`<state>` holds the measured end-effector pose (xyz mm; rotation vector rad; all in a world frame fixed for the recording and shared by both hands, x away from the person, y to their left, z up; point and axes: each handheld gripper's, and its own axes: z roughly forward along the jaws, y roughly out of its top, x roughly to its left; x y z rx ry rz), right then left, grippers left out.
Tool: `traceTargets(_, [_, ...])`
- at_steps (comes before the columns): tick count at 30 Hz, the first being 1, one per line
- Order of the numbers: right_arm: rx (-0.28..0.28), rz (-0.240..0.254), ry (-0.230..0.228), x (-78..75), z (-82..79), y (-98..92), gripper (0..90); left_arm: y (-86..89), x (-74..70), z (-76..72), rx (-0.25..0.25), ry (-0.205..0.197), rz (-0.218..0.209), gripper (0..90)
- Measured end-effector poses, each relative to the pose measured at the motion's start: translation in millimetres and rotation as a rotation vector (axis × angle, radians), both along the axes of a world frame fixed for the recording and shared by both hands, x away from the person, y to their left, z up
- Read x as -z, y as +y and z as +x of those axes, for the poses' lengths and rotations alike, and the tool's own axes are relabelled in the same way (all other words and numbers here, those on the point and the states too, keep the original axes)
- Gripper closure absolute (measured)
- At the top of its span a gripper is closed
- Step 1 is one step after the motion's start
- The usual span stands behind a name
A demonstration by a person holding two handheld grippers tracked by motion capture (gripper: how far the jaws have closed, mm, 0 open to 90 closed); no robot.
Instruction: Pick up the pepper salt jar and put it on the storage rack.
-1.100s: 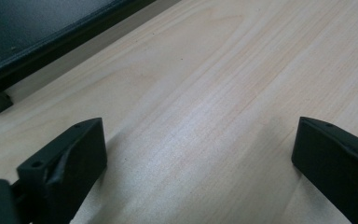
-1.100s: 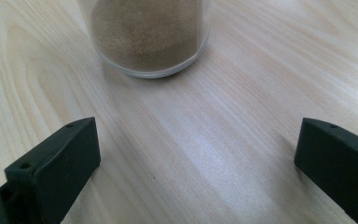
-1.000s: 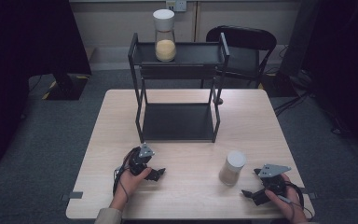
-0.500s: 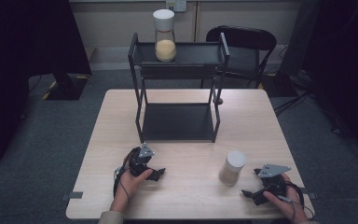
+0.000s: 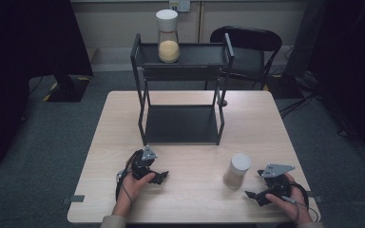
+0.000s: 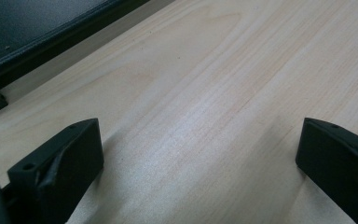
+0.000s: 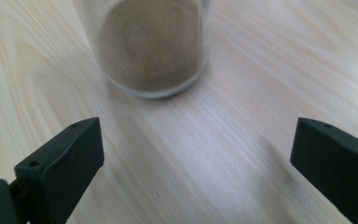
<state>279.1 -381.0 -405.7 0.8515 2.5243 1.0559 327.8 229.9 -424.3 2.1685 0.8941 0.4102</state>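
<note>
A glass jar (image 5: 236, 171) with a white lid and brown powder stands on the wooden table (image 5: 195, 199) at the front right. My right gripper (image 5: 253, 197) rests just right of it, jaws wide open; the jar's base (image 7: 151, 46) lies ahead of them, untouched. My left gripper (image 5: 160, 177) lies at the front left, open over bare wood (image 6: 200, 135). A second jar (image 5: 168, 37) with yellow powder and a white lid stands on the top shelf of the black rack (image 5: 182, 124).
The rack's lower tray (image 6: 23, 32) lies ahead and to the left of my left gripper. A black chair (image 5: 247, 47) stands behind the table. Cables trail on the grey floor at the right.
</note>
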Motion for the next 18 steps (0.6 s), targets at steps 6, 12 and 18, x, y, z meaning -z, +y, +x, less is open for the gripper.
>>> traceTargets(6, [-0.009, 0.025, -0.002, -8.0, 4.7, 1.6, 1.4, 0.0, -0.1, 0.0, 0.000, 0.000, 0.001, 0.0])
traceTargets(12, [-0.030, 0.026, 0.006, -15.1, 12.1, 10.0, 1.5, 0.0, 0.0, 0.0, 0.000, 0.000, 0.000, 0.0])
traceTargets(18, [-0.046, 0.042, -0.002, -20.4, 16.4, 15.6, 1.4, 0.0, 0.0, 0.0, 0.000, 0.000, 0.000, 0.0])
